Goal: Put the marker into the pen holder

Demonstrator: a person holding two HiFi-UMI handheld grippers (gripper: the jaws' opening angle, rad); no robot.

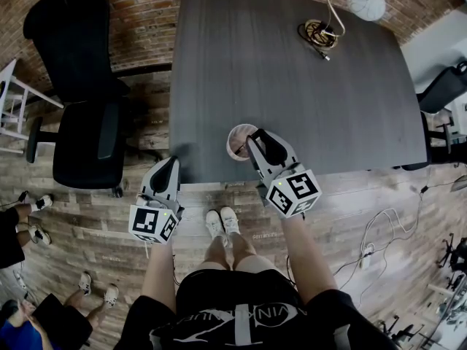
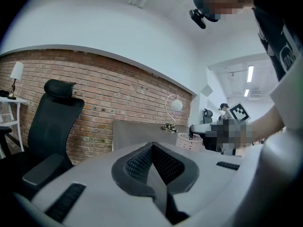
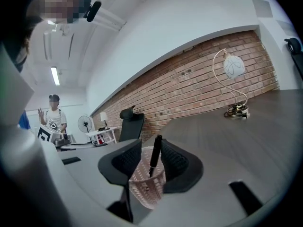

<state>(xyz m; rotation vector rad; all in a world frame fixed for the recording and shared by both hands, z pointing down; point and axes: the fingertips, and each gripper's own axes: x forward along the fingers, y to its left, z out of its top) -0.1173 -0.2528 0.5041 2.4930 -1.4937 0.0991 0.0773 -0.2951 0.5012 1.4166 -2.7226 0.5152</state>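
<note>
Inside pale pink mesh pen holder (image 3: 147,186): slim black marker (image 3: 155,155) stands, tip down, leaning a little; its upper part sticks out above the rim.
Marker vs. my right fingers (image 3: 176,162): marker's top sits in the gap between the two black ribbed pads, closer to the right-hand pad; I cannot tell whether it touches that pad.
Right gripper (image 3: 150,148): jaws parted to a moderate gap and clamping nothing. In the head view my right gripper (image 1: 259,141) reaches over the holder's near right rim.
Pen holder, position: upright on the dark grey wood-grain table (image 1: 292,86), close to the table's front edge, seen from above as a round cup (image 1: 235,131). From the left gripper view it shows as a small basket (image 2: 189,141) off to the right.
Left gripper (image 2: 152,146): jaws pressed together with nothing between them. Held off the table's near left corner (image 1: 173,162), well apart from the holder.
Table, far end: white globe lamp on a curved gold stem (image 1: 365,2), with a coil of cable at its base.
Beside table, left: black mesh-back office chair (image 1: 80,115).
Behind: red brick wall (image 3: 199,89).
Underfoot: wood-plank floor (image 1: 365,203); my white shoes (image 1: 222,224) point toward the table edge.
</note>
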